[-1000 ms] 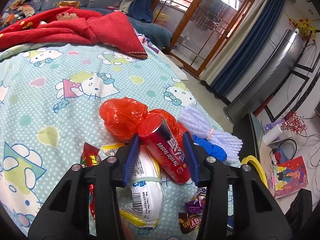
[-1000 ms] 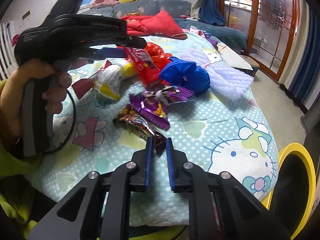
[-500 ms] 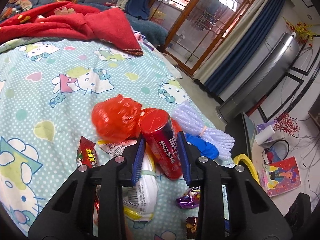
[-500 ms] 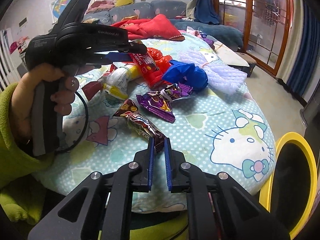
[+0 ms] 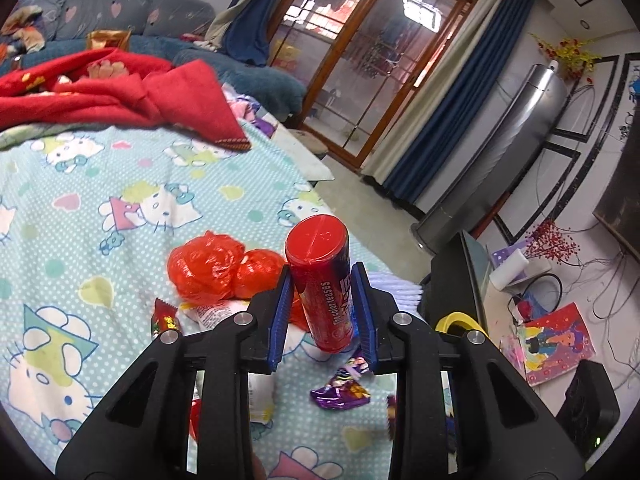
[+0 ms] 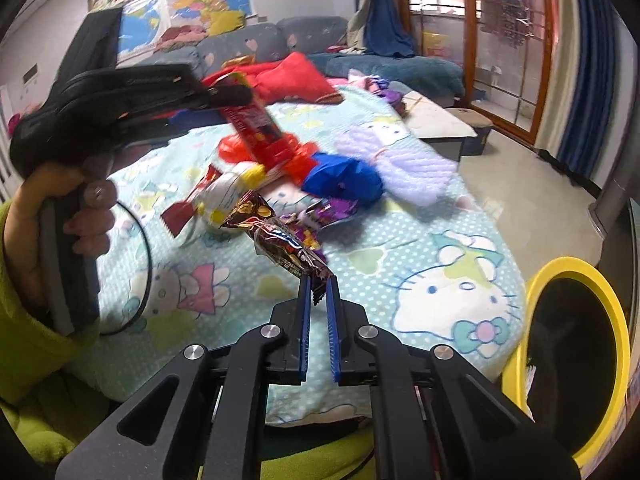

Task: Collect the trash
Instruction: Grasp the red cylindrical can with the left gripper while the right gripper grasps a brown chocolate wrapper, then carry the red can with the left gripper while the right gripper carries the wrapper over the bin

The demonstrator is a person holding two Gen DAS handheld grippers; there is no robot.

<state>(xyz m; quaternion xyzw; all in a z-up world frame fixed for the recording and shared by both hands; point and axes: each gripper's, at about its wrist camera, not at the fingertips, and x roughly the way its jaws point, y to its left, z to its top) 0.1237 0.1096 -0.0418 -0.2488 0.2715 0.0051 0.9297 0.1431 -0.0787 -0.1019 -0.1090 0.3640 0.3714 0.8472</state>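
Glossy red cylindrical snack tube (image 5: 322, 280) sits clamped between the left gripper's (image 5: 322, 312) ribbed blue pads, lifted above the crinkled red plastic bag (image 5: 212, 268) at frame centre. Right gripper (image 6: 318, 284), nearly closed, pinches the crimped end of a shiny brown candy wrapper (image 6: 276, 236). Below lies a dotted turquoise cartoon-cat bedsheet (image 6: 460, 264); a yellow-rimmed bin (image 6: 576, 344) stands lower right.

Words on the red tube
The red tube (image 5: 324, 292) has white letters down its side that read "The color teases"; the candy wrappers at six o'clock are too blurry to read
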